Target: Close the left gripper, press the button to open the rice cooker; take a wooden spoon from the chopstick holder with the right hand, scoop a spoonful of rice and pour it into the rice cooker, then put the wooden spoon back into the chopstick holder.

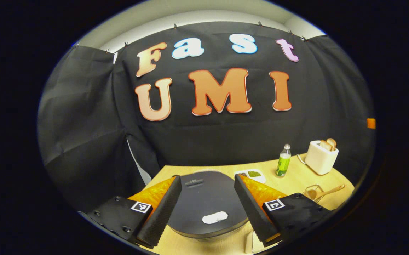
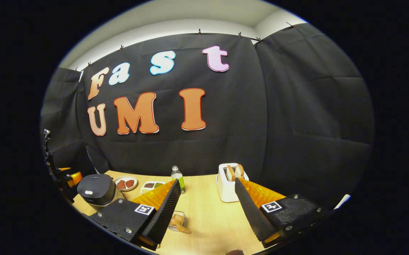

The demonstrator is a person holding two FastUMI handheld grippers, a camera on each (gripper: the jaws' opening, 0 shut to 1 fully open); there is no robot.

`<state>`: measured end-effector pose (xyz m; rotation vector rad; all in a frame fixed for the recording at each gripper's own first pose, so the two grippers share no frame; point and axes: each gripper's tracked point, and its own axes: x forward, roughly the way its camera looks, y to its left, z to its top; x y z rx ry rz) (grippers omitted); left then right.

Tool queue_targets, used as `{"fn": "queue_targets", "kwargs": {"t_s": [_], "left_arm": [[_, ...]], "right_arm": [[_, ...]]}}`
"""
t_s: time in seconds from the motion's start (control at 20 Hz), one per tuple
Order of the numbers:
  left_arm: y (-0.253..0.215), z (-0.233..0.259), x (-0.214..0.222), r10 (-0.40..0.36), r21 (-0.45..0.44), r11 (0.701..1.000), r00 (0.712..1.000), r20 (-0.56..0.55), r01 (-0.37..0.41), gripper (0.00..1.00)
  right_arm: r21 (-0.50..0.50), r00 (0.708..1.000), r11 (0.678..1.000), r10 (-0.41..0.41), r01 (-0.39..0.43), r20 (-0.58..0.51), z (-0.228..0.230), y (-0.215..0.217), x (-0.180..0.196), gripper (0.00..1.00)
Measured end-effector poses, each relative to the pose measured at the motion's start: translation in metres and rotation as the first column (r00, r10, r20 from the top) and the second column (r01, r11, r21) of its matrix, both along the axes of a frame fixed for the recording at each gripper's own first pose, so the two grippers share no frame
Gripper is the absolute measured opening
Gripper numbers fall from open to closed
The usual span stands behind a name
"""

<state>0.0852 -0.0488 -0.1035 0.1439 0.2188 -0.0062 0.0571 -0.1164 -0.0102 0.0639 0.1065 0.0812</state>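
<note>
The left gripper (image 1: 208, 209) is spread wide, holding nothing, above the closed rice cooker (image 1: 206, 205) near the front left edge of the wooden table (image 1: 296, 179). The right gripper (image 2: 208, 212) is equally wide and empty over bare tabletop. One wooden spoon (image 1: 326, 192) lies in a clear holder (image 1: 313, 193). One bottle (image 2: 178, 177), one toaster (image 2: 228, 182). Black cloth encloses the booth.

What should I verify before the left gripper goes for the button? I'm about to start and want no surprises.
1. Left gripper shut for pressing: not ok, fingers apart.
2. Rice cooker lid down: ok.
3. Button in line between the fingers: ok.
4. Right gripper free for the spoon: ok, open, holding nothing.
5. Wooden spoon in its holder: ok, handle sticking out.
6. Rice supply: cannot tell.
</note>
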Motion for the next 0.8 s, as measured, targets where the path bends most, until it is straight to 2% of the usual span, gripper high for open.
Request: {"fn": "queue_targets", "kwargs": {"t_s": [0.05,0.1,0.15,0.35,0.45,0.6,0.8], "left_arm": [[0.002,0.028,-0.005,0.003,-0.011,1.0,1.0,0.027,-0.003,0.94],[0.005,0.053,-0.009,0.011,-0.017,1.0,0.999,0.052,-0.011,1.0],[0.01,0.076,-0.014,0.022,-0.021,1.0,0.996,0.081,-0.021,0.94],[0.025,0.139,-0.028,0.06,-0.068,0.996,0.988,0.146,-0.051,0.94],[0.03,0.15,-0.033,0.069,-0.095,0.994,0.984,0.163,-0.054,0.94],[0.037,0.154,-0.038,0.085,-0.103,0.992,0.98,0.182,-0.067,1.0],[0.039,0.149,-0.042,0.096,-0.096,0.992,0.979,0.177,-0.08,0.94]], "right_arm": [[-0.007,1.0,1.0,0.007,-0.007,0.016,0.008,0.002,0.001,0.94],[-0.016,1.0,1.0,0.01,-0.009,0.029,0.016,0.003,0.001,0.94],[-0.026,0.999,1.0,0.013,-0.012,0.04,0.022,0.005,0.0,0.94],[-0.028,0.996,0.999,0.029,-0.026,0.088,0.047,0.011,0.0,0.94],[-0.013,0.995,0.999,0.036,-0.035,0.098,0.05,0.014,0.0,0.94],[-0.019,0.995,0.999,0.031,-0.03,0.094,0.047,0.011,-0.001,0.94],[-0.037,0.995,0.999,0.027,-0.023,0.099,0.047,0.01,-0.004,0.94]]}}
